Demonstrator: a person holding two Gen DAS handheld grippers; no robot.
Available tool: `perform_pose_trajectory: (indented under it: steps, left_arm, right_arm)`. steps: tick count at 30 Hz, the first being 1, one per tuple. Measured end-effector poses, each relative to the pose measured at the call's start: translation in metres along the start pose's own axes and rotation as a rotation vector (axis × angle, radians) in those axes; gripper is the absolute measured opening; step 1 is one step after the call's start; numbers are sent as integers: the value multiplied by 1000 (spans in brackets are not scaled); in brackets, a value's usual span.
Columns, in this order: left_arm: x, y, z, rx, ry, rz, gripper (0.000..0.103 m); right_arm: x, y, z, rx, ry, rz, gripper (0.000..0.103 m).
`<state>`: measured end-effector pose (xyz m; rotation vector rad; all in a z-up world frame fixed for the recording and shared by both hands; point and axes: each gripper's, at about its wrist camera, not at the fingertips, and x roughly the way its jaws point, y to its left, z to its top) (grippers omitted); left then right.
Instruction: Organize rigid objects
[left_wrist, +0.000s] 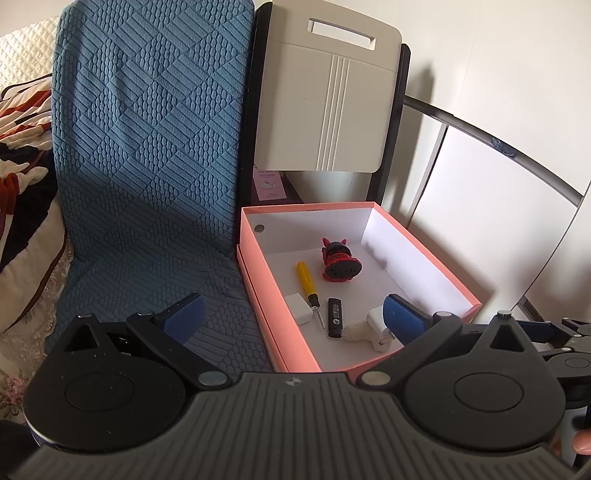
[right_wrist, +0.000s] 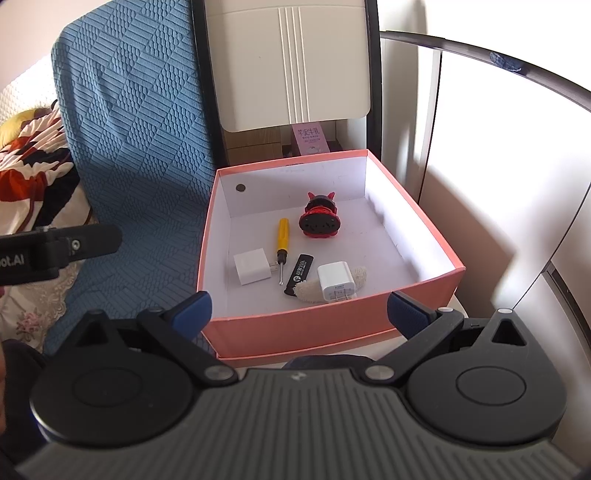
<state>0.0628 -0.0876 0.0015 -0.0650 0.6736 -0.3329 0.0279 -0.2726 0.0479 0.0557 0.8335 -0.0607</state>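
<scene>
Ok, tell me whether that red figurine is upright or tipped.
Tipped. The red figurine lies inside the pink box, its round black base facing the cameras.

1. The pink box (right_wrist: 332, 325) looks like matt cardboard with a plain white paper lining.
2. Inside the box, the screwdriver (right_wrist: 282, 236) has a glossy yellow plastic handle and a thin metal shaft.
3. Both chargers (right_wrist: 252, 266) (right_wrist: 337, 281) are smooth white plastic, the nearer one shinier.
4. Left of the box, the blue cover (right_wrist: 140, 140) is rough, embossed cloth.
5. Behind the box, the beige panel (right_wrist: 288, 62) is smooth matt plastic.
</scene>
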Motion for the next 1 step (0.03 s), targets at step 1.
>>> perform_pose_trajectory:
  steps: [1]
  left_arm:
    - [0, 0, 0, 0, 1, 0, 103]
  right_arm:
    - [0, 0, 0, 0, 1, -1, 103]
